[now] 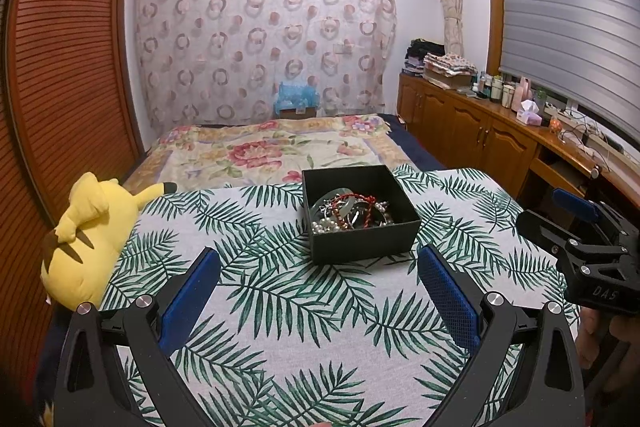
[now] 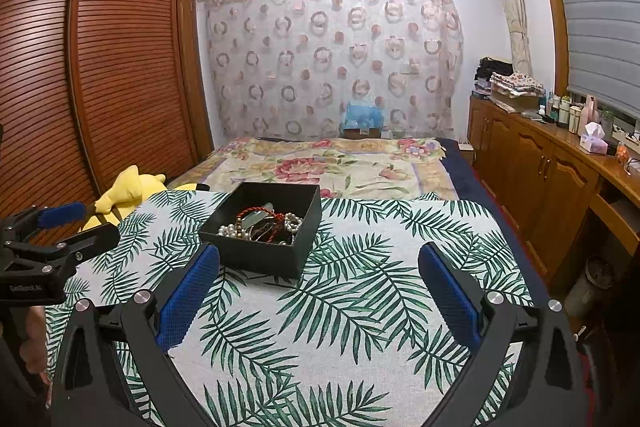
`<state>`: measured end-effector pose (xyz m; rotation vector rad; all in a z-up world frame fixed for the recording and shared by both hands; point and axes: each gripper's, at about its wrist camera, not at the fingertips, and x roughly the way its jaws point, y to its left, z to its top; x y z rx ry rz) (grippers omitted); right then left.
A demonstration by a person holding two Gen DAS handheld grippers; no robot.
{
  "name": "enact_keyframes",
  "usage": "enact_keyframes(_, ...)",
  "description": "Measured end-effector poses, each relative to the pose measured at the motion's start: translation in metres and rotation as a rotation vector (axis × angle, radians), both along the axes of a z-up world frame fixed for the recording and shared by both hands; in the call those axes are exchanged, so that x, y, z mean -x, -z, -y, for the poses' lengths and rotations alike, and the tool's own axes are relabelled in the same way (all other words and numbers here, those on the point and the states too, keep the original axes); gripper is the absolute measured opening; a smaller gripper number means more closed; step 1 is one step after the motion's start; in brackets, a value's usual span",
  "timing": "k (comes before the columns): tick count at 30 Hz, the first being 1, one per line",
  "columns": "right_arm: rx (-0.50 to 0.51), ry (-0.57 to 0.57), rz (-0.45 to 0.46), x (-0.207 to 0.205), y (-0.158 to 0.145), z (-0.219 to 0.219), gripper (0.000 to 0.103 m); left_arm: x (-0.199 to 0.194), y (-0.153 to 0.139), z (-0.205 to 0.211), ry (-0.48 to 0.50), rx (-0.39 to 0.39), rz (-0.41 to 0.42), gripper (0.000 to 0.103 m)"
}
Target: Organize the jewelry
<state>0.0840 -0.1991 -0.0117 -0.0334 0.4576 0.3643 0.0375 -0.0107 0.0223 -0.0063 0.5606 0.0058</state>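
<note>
An open black box [image 1: 362, 241] stands on the palm-leaf tablecloth [image 1: 304, 327]. Inside lies a tangle of jewelry [image 1: 352, 213]: pearl strands, a red cord, silver pieces. My left gripper [image 1: 318, 254] is open just short of the box's front wall, nothing between its blue pads. In the right wrist view the box [image 2: 256, 255] sits ahead and to the left, with the jewelry [image 2: 260, 223] showing. My right gripper [image 2: 319, 251] is open and empty, its left pad near the box's front corner. Each gripper shows at the edge of the other's view: right gripper [image 1: 540, 207], left gripper [image 2: 98, 219].
A yellow plush toy [image 1: 86, 239] lies at the table's left edge. Behind the table is a bed with a floral cover [image 1: 276, 147]. Wooden cabinets [image 1: 472, 131] with bottles and a tissue box run along the right. A slatted wardrobe [image 1: 68, 75] stands left.
</note>
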Motion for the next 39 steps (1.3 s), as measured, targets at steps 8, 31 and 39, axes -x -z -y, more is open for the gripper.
enact_keyframes(8, -0.001, 0.0, 0.0, 0.0, 0.0, 0.0002, 0.1, 0.0, -0.0011, -0.0002, 0.0, 0.0, 0.001, 0.095)
enact_keyframes(31, -0.003, -0.001, -0.005, 0.0011, 0.0051, -0.0037, 0.1, 0.0014, -0.0026, -0.0028, -0.022, -0.002, 0.007, 0.095)
enact_keyframes(39, -0.003, -0.002, -0.006, 0.0011, 0.0057, -0.0044, 0.1, 0.0016, -0.0021, -0.0029, -0.022, -0.002, 0.007, 0.095)
